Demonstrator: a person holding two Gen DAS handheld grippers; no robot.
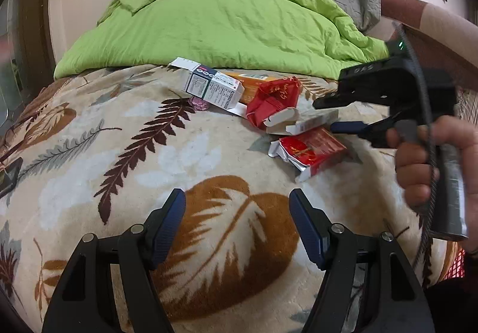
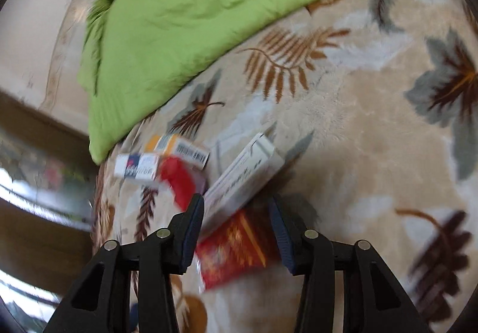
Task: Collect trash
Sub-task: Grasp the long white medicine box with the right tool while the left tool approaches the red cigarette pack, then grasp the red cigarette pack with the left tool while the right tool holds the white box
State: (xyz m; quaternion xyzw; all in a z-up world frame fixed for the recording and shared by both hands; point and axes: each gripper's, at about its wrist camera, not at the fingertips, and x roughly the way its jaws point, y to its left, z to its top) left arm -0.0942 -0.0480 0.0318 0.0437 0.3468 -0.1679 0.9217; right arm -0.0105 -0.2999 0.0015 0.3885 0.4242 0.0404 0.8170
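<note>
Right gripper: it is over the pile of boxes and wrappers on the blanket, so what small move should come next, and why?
Probably ease the right gripper a little further down and close on the white box. Its fingers stand apart with the box's near end between them and the red packet beneath; no contact shows yet. The left gripper is open over bare blanket.

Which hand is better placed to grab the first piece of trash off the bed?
Right. The right hand-held gripper already reaches into the pile, its open jaws around the white box. The left hand-held gripper hangs open over bare blanket, short of the trash.
</note>
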